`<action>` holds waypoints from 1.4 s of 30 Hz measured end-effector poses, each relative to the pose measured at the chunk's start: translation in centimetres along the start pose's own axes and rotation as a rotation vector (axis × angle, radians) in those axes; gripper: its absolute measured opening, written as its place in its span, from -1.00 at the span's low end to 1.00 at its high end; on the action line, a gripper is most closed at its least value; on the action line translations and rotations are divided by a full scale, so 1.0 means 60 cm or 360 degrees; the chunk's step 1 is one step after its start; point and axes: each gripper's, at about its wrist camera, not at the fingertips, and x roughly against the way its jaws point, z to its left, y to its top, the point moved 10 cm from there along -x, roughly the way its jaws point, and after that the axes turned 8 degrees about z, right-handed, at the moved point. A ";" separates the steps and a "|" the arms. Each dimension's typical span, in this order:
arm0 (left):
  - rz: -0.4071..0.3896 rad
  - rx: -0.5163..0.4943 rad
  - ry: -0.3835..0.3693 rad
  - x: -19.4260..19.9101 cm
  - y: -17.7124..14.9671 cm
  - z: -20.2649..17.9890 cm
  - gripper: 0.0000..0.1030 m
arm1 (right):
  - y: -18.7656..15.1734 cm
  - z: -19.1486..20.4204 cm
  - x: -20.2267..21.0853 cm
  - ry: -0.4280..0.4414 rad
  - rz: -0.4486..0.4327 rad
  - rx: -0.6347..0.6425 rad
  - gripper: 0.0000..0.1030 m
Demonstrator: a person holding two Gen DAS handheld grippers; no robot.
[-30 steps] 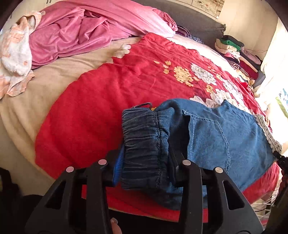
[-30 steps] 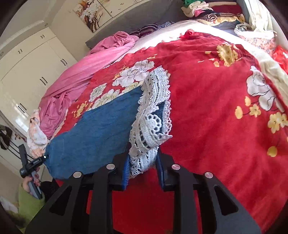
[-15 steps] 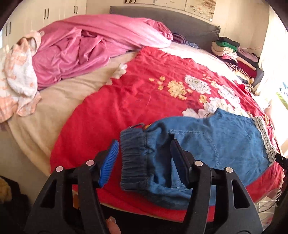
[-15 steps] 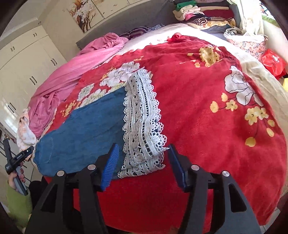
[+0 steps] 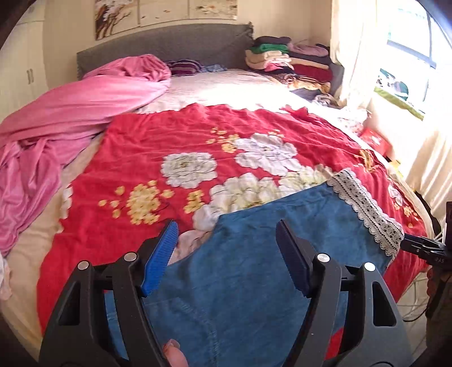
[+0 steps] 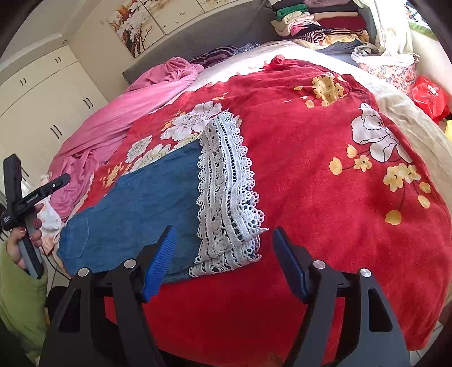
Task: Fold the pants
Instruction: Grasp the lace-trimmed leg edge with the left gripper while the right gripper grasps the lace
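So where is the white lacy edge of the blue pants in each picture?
Left wrist view: the lace trim runs along the far right end of the blue pants, right of the open left gripper.
Right wrist view: the lace trim sits in the middle, just ahead of the open right gripper.
Shared landmark: the pile of folded clothes by the grey headboard.

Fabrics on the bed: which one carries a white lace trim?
The blue denim pants, with a lace hem. The red floral blanket and pink sheet have none.
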 end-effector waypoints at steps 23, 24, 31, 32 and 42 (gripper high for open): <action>0.0509 -0.0464 -0.0683 -0.311 0.078 -0.283 0.14 | 0.018 0.018 -0.066 0.0183 0.0026 -0.0098 -0.23; 0.0539 -0.0449 -0.0700 -0.321 0.073 -0.282 0.14 | 0.020 0.017 -0.068 0.0192 0.0026 -0.0103 -0.23; 0.0538 -0.0449 -0.0869 -0.316 0.061 -0.315 -0.46 | 0.036 0.022 -0.094 0.0239 0.0042 -0.0132 -0.58; 0.0526 -0.0470 -0.0856 -0.313 0.059 -0.320 -0.53 | 0.038 0.029 -0.095 0.0240 0.0040 -0.0118 -0.58; 0.0401 -0.0316 -0.0923 -0.257 0.077 -0.296 -0.86 | 0.062 0.121 -0.055 0.0237 -0.0054 0.0109 -0.60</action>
